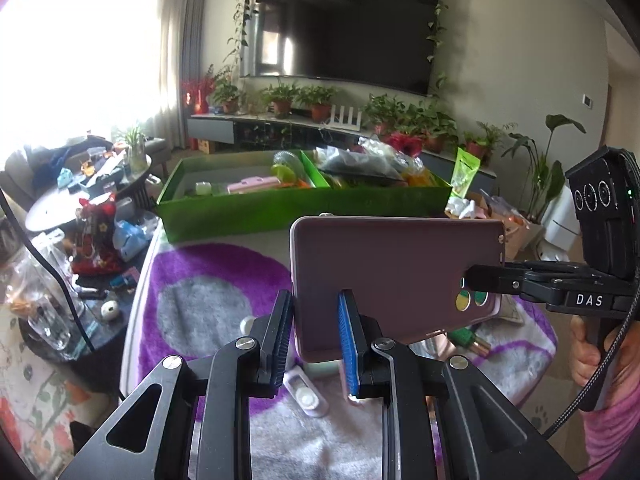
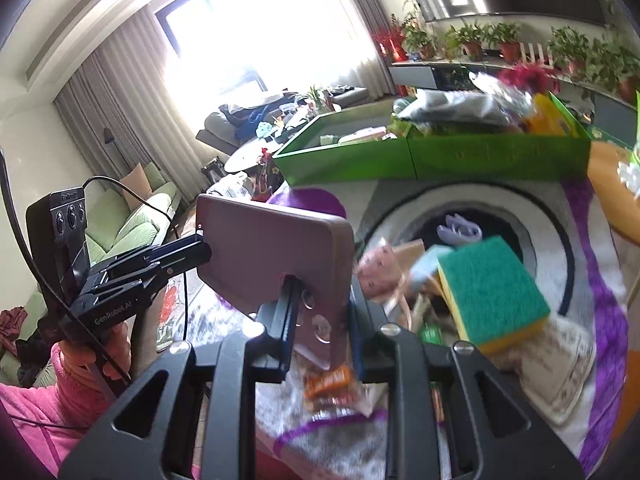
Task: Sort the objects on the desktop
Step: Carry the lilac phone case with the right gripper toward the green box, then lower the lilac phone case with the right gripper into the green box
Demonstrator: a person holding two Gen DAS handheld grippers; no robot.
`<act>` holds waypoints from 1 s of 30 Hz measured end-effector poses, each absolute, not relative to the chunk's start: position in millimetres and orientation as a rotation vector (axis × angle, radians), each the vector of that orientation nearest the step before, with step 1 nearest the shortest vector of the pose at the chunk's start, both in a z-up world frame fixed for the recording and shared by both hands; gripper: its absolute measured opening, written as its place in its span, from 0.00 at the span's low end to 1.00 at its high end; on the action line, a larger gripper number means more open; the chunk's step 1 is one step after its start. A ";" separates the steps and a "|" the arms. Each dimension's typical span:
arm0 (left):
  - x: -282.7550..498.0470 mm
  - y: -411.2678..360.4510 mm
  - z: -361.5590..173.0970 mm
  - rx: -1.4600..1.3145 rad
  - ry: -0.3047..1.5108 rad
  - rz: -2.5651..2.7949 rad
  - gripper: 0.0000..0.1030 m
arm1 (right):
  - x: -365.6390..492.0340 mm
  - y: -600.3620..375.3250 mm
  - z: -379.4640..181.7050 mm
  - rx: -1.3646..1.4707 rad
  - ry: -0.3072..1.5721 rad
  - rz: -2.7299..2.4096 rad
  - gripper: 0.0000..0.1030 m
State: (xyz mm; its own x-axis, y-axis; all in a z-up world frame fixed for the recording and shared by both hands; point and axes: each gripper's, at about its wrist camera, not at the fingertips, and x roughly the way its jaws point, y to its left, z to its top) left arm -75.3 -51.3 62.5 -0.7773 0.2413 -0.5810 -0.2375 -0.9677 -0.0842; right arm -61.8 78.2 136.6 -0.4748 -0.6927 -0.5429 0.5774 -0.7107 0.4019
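A mauve-cased phone hangs in the air above the purple and grey rug, held flat between both grippers. My left gripper is shut on its plain end, with a blue pad on each side. My right gripper reaches in from the right and pinches the camera end. In the right wrist view that right gripper clamps the phone by its lenses, while the left gripper grips the far end. A green two-part box with several items in it stands behind the phone.
A green and yellow sponge, an orange packet, paper bits and a lilac item lie on the rug below. A small white device lies under my left gripper. A cluttered side table stands left; a hand in a pink sleeve holds the left gripper.
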 end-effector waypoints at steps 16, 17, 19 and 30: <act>-97.5 -63.3 88.4 -0.842 -0.040 2.751 0.20 | -84.3 67.0 179.5 0.802 -0.207 -2.226 0.23; -97.4 -62.9 91.5 -0.832 -0.039 2.752 0.20 | -83.7 67.6 181.6 0.796 -0.207 -2.228 0.23; -97.3 -62.4 96.5 -0.813 -0.031 2.759 0.20 | -82.1 68.8 187.4 0.778 -0.210 -2.232 0.23; -98.7 -63.8 124.9 -0.726 0.028 2.825 0.20 | -86.0 64.6 211.5 0.701 -0.211 -2.224 0.22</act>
